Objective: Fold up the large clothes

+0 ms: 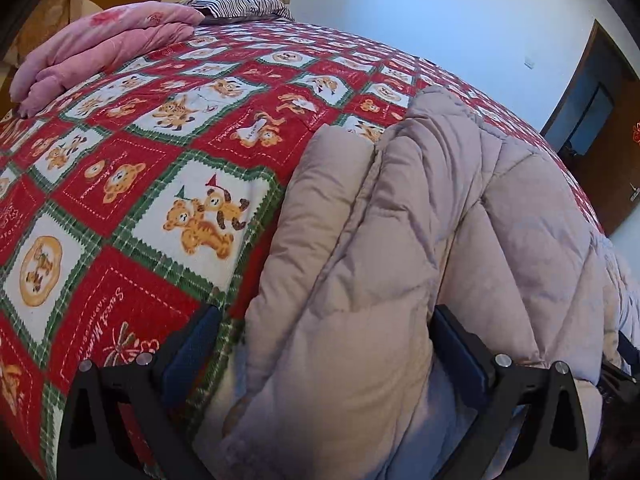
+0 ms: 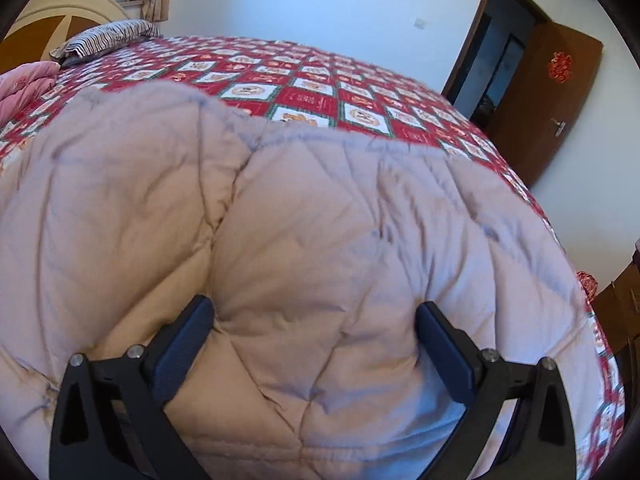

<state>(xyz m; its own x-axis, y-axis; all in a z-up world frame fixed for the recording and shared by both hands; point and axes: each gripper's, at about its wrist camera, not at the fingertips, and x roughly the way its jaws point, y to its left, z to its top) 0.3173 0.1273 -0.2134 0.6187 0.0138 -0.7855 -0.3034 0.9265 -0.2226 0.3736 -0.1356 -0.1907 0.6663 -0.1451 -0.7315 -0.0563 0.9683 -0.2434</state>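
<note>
A beige quilted puffer coat (image 1: 420,240) lies on a bed covered by a red, green and white teddy-bear bedspread (image 1: 132,184), near the bed's front edge. In the left wrist view the left gripper (image 1: 324,344) has its jaws spread wide, one finger over the bedspread, the other against the coat, with a padded fold of the coat bulging up between them; the fingers do not pinch the fabric. In the right wrist view the right gripper (image 2: 316,336) is likewise wide open, both fingers pressed into the coat's puffy surface, a quilted panel swelling between them, nothing clamped. The coat fills most of that view, slightly blurred at its far edge. At the head of the bed sit a folded pink quilt (image 1: 100,48) and a striped pillow (image 1: 240,6). A brown door (image 2: 548,100) stands open on the far wall.
</note>
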